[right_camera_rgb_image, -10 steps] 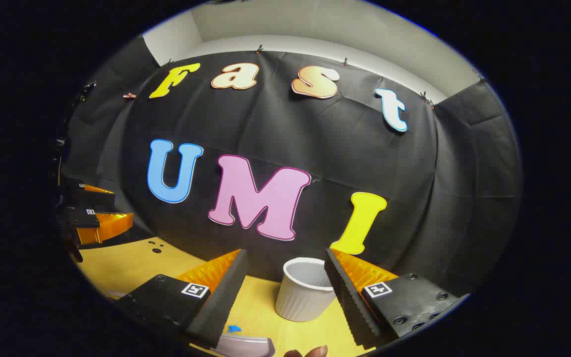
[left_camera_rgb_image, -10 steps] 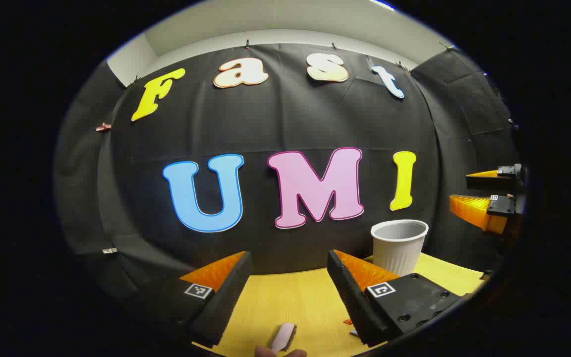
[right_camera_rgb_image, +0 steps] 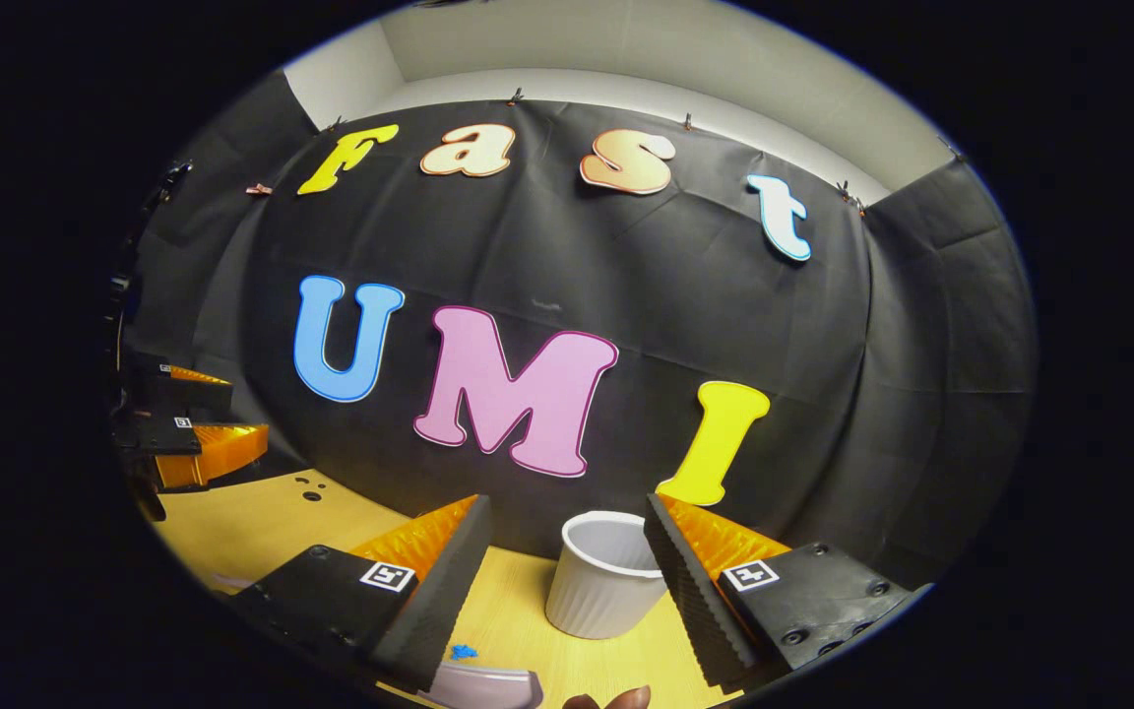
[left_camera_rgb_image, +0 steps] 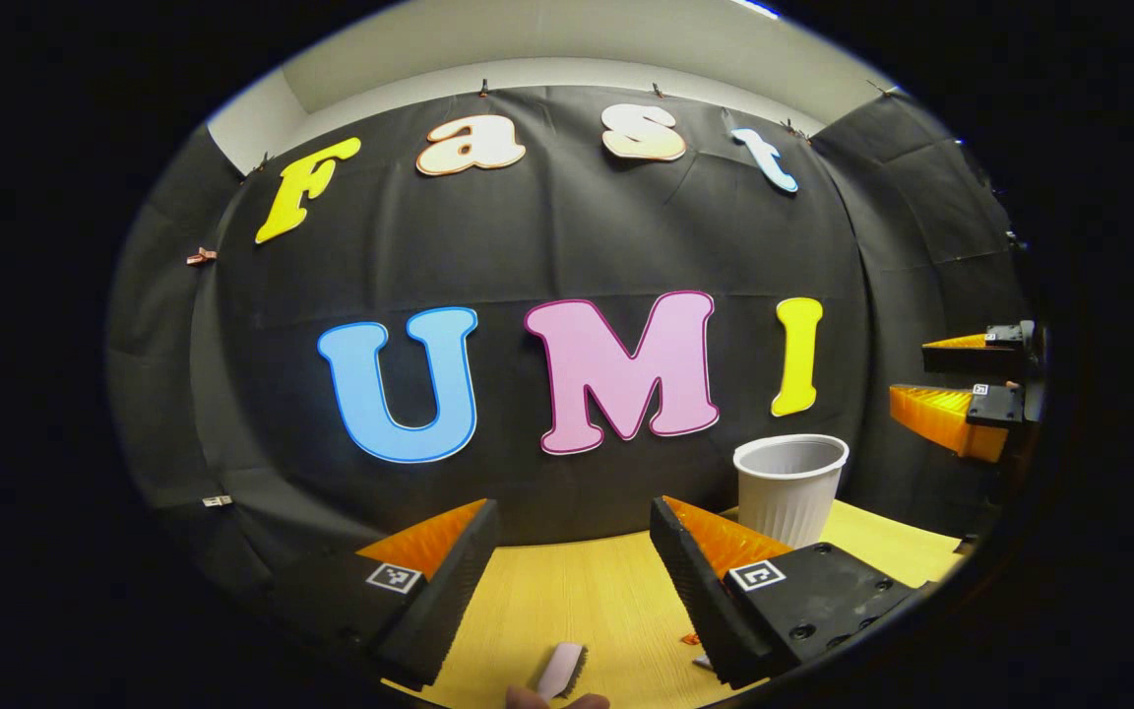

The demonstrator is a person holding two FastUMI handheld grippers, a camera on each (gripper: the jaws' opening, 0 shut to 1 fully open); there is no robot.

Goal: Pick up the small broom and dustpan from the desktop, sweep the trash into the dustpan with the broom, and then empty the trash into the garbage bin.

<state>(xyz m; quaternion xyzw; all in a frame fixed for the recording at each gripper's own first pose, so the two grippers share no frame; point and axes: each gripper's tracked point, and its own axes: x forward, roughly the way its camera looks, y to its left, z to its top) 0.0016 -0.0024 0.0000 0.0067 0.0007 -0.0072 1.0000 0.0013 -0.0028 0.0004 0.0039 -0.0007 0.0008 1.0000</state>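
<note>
Broom lies below and between the left gripper fingers; dustpan likewise under the right gripper; both wide open, empty.

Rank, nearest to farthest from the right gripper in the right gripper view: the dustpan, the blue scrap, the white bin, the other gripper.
1. Dustpan: just below the right gripper, at the view's bottom edge.
2. Blue scrap: on the desktop by the near finger; too close to the dustpan to rank surely.
3. White bin: upright, ahead between the fingers.
4. Left gripper: far off at the side.
</note>
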